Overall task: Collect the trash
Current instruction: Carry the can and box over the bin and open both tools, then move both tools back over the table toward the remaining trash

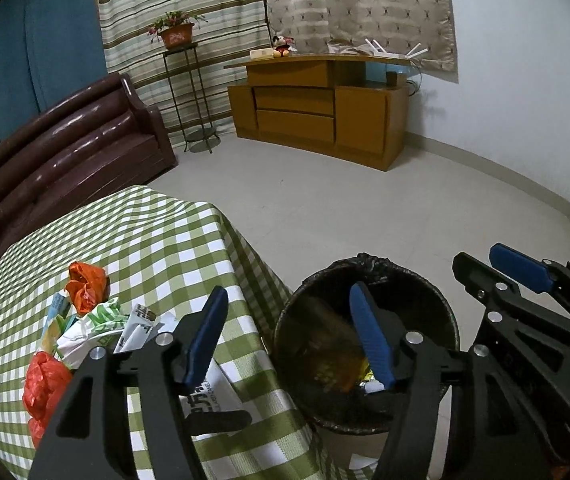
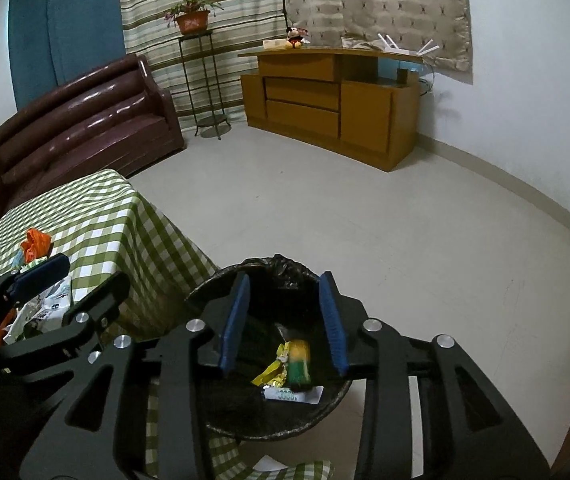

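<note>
Right hand-held gripper: blue pads parted, nothing between them, poised over the mouth of the black-lined trash bin. Beneath the gap, inside the bin, lie a yellow crumpled wrapper, a green-and-yellow packet, blurred, and a white slip with printed digits. Left hand-held gripper: jaws spread wider, empty, straddling the table edge and the bin rim; a brown smear inside the bin cannot be identified. Remaining trash sits on the green checked cloth: two orange plastic bags, one upper, one lower, and a heap of white and green printed wrappers, partly hidden behind the left fingers; count within the heap not determinable.
</note>
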Available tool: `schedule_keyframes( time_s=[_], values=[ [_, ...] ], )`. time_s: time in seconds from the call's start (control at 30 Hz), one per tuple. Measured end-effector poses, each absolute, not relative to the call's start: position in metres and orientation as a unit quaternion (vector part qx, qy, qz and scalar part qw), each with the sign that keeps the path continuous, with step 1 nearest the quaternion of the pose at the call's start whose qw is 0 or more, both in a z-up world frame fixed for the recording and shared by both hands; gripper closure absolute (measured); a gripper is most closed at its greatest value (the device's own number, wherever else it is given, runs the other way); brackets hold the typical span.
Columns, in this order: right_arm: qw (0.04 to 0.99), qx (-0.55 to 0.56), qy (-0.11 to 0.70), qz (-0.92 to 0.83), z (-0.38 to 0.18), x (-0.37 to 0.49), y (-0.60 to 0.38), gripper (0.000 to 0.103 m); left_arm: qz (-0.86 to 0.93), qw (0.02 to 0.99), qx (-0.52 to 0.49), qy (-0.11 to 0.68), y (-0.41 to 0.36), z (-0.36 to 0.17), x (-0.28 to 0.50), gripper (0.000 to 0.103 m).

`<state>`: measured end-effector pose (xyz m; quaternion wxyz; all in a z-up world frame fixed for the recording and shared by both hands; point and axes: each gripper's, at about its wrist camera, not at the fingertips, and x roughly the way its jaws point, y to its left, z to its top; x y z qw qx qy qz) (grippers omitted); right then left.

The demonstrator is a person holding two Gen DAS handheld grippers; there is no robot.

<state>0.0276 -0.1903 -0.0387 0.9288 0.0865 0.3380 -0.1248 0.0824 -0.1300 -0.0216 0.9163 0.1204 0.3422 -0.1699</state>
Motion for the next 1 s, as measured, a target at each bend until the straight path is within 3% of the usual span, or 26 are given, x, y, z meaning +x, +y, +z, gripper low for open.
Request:
schedule_keyframes(
  time_s=[0.5, 1.0],
  values=[
    [0.933, 0.082, 0.330, -0.121, -0.032, 0.023, -0.187, 0.067, -0.164, 0.919, 0.109, 0.342, -0.111, -0.017, 0.074, 0.041],
    [0.941, 0.061, 0.325, -0.075, -0.016, 0.017, -0.148, 0.065, -0.121, 0.930, 0.082, 0.336, -0.040, 0.009, 0.058, 0.035]
  ],
)
